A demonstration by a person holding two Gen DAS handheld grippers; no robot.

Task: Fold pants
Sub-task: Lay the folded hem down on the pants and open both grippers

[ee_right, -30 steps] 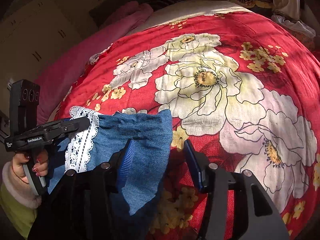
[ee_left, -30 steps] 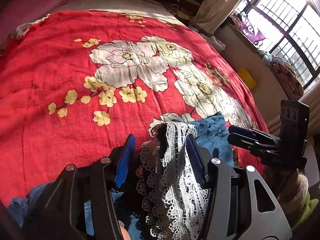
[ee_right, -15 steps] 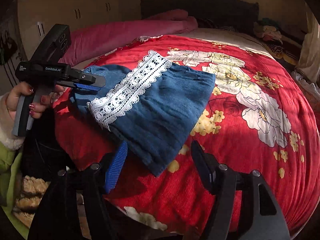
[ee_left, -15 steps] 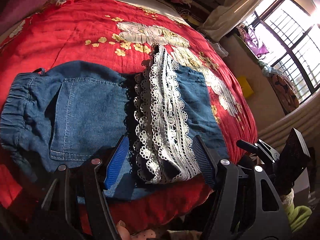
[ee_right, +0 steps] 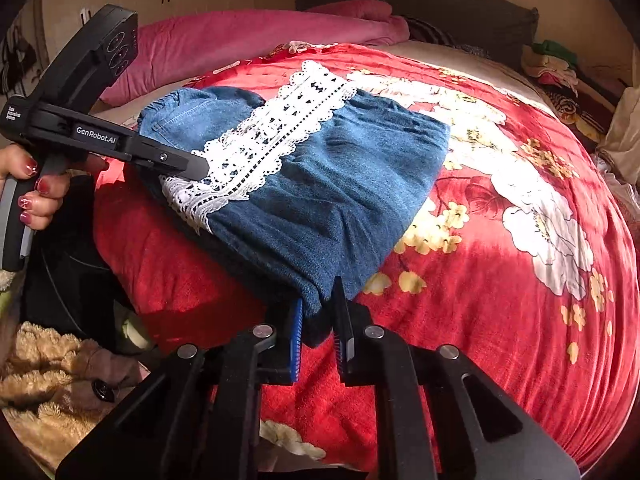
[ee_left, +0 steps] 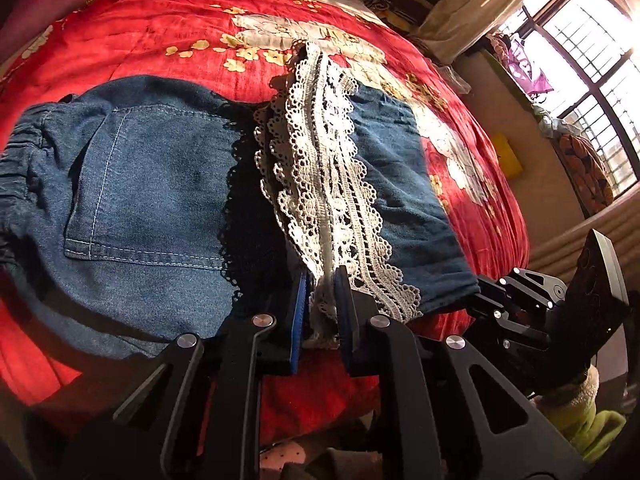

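Pants [ee_left: 152, 184]: denim, folded on red floral blanket [ee_left: 168, 28], near edge.
My left gripper [ee_left: 320, 300]: jaws closing on lace trim [ee_left: 320, 168].
My right gripper [ee_right: 318, 320]: jaws closing on denim corner.

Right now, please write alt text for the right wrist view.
The right tongs are closing on a corner of folded denim pants with a white lace band, lying on a red floral blanket. The left tongs pinch the lace edge.
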